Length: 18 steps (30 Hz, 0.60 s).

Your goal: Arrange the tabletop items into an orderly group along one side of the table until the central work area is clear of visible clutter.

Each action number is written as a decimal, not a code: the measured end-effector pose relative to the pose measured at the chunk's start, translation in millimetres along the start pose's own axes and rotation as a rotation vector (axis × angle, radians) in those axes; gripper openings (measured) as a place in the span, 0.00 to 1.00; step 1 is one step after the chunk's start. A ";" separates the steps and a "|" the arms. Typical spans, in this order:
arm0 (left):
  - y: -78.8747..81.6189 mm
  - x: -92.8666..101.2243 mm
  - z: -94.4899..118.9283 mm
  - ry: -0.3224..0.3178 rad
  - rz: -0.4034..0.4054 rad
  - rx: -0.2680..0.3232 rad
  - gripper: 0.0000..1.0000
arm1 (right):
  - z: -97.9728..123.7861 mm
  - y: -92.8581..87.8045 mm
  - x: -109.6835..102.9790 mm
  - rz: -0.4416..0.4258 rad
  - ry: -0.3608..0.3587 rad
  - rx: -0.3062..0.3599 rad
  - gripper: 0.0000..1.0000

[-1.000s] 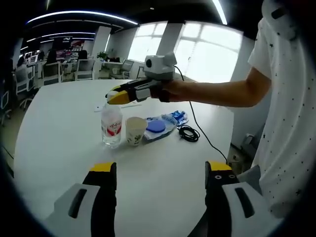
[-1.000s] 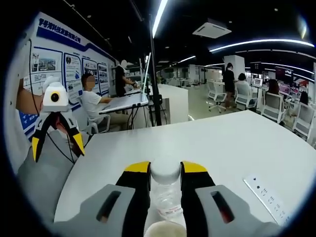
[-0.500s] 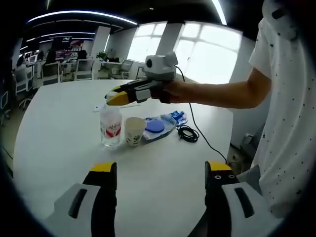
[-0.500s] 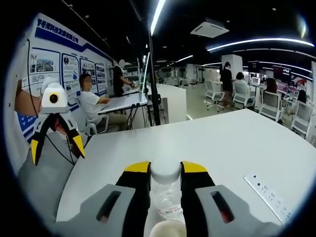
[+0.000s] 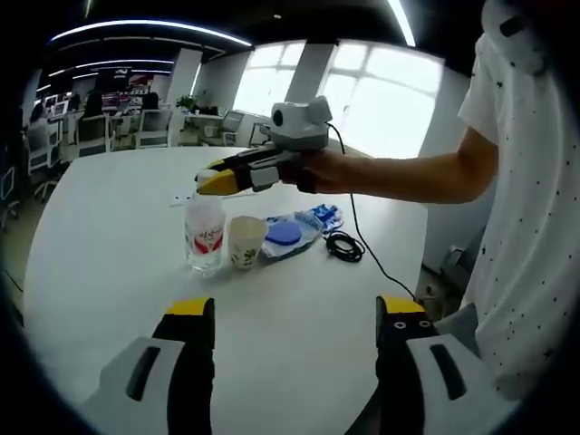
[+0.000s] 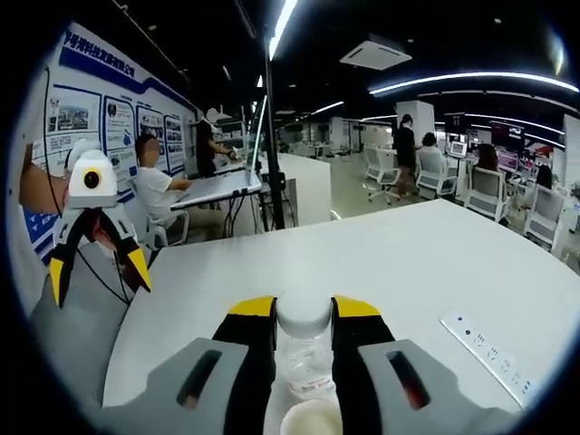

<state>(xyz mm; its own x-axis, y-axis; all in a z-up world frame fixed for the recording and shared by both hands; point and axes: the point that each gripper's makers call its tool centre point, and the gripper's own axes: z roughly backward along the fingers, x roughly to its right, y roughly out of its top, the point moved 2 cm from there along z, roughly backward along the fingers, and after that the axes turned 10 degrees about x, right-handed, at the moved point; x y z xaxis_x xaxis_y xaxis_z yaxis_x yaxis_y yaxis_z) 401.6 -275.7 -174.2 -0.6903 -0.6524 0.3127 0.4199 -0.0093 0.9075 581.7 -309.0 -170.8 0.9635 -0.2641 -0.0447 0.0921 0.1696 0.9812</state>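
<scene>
Little has shifted since the earlier frames: the right tool [image 5: 210, 179] has stayed closed on the bottle's cap, and bottle and cup have crept slightly sideways in the left gripper view.

Left gripper view. We see the water bottle [image 5: 205, 234] standing upright on the white bench [image 5: 109, 227], long axis vertical, cap end up. The right tool reaches in from the right and grips it at the cap. A paper cup [image 5: 246, 241] stands just beside the bottle, mouth up. Behind the cup lie a blue lid [image 5: 285, 233] on a clear wrapper, a blue packet [image 5: 323, 216], and a coiled black cable [image 5: 345, 245]. These items already sit close together toward the far right side. Our left tool [image 5: 294, 313] hangs wide open over bare bench, holding nothing.

Right gripper view. The right tool [image 6: 303, 313] has its jaws closed against the white cap of the bottle [image 6: 303, 358], which points up between them. The cup's rim [image 6: 311, 419] shows at the bottom edge. A white power strip [image 6: 488, 355] lies apart at right. The left tool [image 6: 96, 265] shows at far left, jaws spread.

Judgement: grouping is partly done; the bottle is in hand, and the power strip is still to be gathered.
</scene>
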 end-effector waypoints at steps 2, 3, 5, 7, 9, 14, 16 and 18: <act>-0.5 -0.3 -0.1 0.000 -0.001 -0.002 0.73 | 0.0 0.0 0.6 0.001 -0.004 -0.006 0.21; 0.0 0.0 -0.3 -0.001 0.001 0.001 0.73 | 0.1 -0.3 1.6 -0.018 -0.009 -0.010 0.21; 0.3 0.3 -0.7 -0.003 -0.001 0.002 0.73 | 0.1 0.1 3.5 -0.031 -0.015 -0.009 0.21; 0.1 0.2 -0.8 -0.003 0.001 0.003 0.73 | 0.2 -0.1 3.9 -0.038 -0.017 -0.006 0.22; 0.0 0.3 -0.8 -0.003 0.001 0.002 0.73 | 0.7 0.0 4.0 -0.036 -0.019 -0.005 0.22; 0.2 -0.3 -0.8 -0.002 0.001 0.004 0.73 | 1.1 -1.3 4.9 -0.027 -0.018 -0.007 0.26; 0.3 -0.1 -1.4 -0.002 0.002 0.003 0.73 | 1.2 -1.3 5.6 -0.028 -0.023 -0.005 0.29; 0.6 0.4 -1.8 -0.004 -0.001 0.003 0.73 | 1.9 -1.8 6.6 -0.018 -0.027 -0.009 0.29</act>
<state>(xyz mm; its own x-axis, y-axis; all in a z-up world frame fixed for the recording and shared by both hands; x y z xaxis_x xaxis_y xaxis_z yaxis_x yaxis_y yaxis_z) 402.7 -277.4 -174.0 -0.6929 -0.6497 0.3127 0.4172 -0.0075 0.9088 587.4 -312.8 -172.6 0.9546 -0.2923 -0.0570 0.1115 0.1734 0.9785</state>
